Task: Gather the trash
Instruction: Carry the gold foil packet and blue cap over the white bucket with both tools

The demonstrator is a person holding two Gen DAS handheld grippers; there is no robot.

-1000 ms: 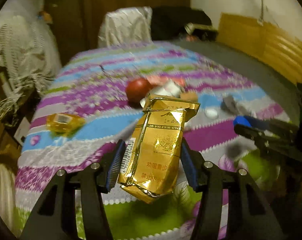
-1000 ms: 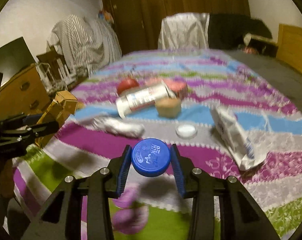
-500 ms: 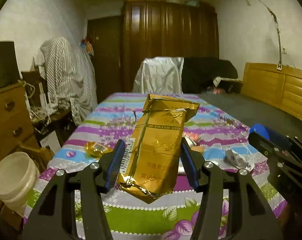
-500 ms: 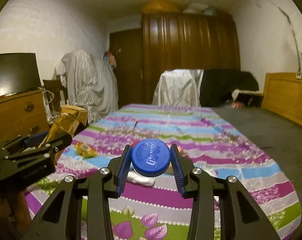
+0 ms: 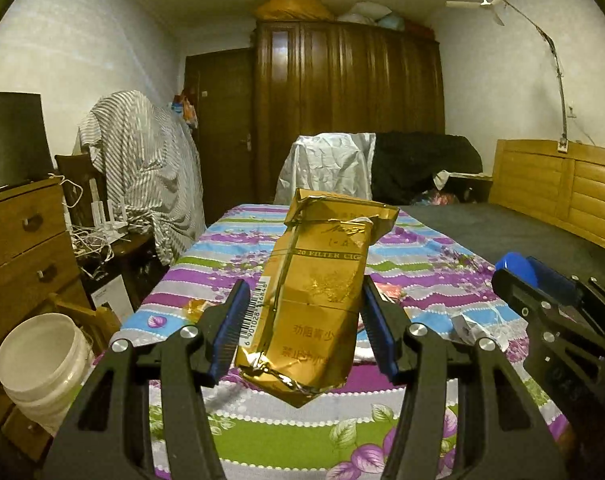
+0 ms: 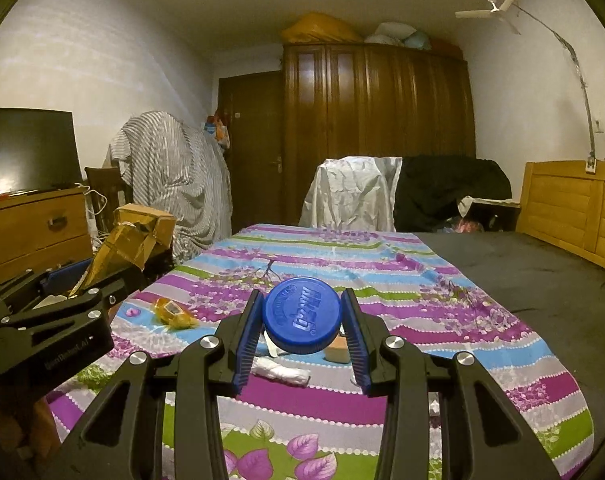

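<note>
Left wrist view has your left gripper [image 5: 302,328] clamped on the gold cigarette pack [image 5: 314,300], right gripper [image 6: 300,326] pinching the blue bottle cap [image 6: 300,320], both held clear above the bed [image 6: 442,320], likely bound for the white bucket [image 5: 42,364].

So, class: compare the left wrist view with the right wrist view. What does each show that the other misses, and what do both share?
Left wrist only: the white bucket on the floor beside the dresser, and the barcode and print on the gold cigarette pack clamped in the left gripper.
Right wrist only: the raised lettering on the blue bottle cap pinched in the right gripper, and the crumpled white wrapper below it.
Both: the striped bedspread, the dark wardrobe, the ceiling fan.
</note>
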